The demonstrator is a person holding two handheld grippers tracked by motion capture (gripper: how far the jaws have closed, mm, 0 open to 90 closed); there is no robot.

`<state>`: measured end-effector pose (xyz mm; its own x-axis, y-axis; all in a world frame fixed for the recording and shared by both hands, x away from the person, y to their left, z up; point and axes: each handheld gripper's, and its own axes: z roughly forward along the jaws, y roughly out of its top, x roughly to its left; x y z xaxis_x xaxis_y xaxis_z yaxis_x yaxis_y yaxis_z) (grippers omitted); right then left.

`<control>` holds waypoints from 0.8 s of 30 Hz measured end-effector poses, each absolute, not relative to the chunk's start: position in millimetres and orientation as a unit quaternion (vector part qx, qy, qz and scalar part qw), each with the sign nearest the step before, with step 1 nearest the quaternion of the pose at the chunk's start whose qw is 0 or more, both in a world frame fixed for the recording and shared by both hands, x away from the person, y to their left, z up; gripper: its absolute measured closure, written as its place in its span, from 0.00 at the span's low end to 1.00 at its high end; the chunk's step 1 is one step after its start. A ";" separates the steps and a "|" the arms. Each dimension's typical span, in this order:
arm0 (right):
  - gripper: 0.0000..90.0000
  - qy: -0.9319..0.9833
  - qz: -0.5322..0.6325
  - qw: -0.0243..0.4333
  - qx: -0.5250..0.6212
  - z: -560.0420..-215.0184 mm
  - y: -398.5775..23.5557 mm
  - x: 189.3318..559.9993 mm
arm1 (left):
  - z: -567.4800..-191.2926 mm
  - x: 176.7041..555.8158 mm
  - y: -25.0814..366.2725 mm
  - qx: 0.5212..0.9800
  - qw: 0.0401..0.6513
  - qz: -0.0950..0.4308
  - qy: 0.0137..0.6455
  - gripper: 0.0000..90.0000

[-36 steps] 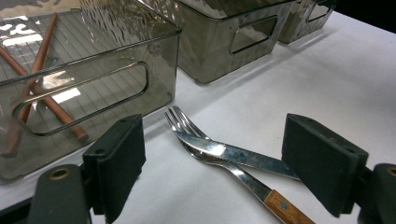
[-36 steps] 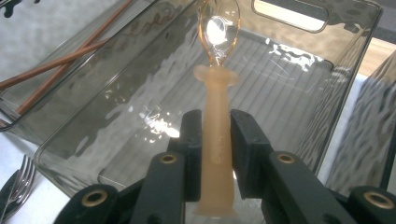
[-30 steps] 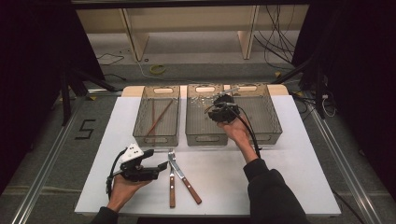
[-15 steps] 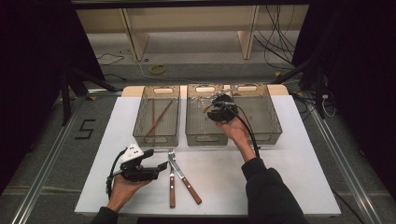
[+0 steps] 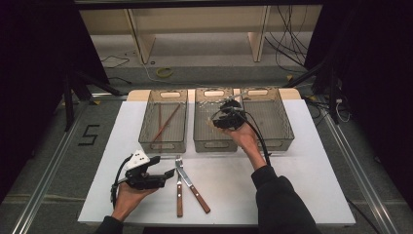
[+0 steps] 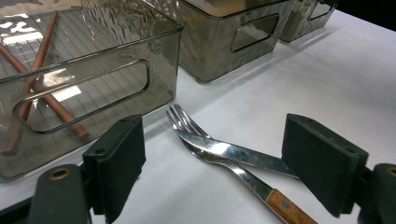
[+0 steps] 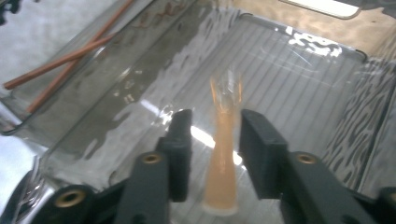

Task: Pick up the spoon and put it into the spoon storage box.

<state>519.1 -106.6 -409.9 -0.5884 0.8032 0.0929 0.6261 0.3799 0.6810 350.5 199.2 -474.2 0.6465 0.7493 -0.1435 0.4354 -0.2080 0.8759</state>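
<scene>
Wooden-handled utensil, blurred, lies between the right hand-held gripper jaws, unpressed.

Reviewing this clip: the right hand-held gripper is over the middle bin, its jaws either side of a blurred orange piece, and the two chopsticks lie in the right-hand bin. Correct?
Not quite. The chopsticks lie in the left bin, as the high view shows. The rest holds: the right hand-held gripper is over the middle bin, its jaws either side of the orange piece; they have just been opening.
</scene>
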 end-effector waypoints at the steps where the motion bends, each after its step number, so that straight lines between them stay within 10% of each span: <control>1: 0.66 0.819 0.349 0.130 0.436 -408.3 -107.8 518.4 | -474.3 350.6 199.1 0.760 0.495 0.158 0.389 0.23; 24: 0.44 0.832 0.410 0.118 0.353 -386.1 -166.5 424.0 | -450.9 347.7 164.2 0.860 0.413 0.143 0.263 0.24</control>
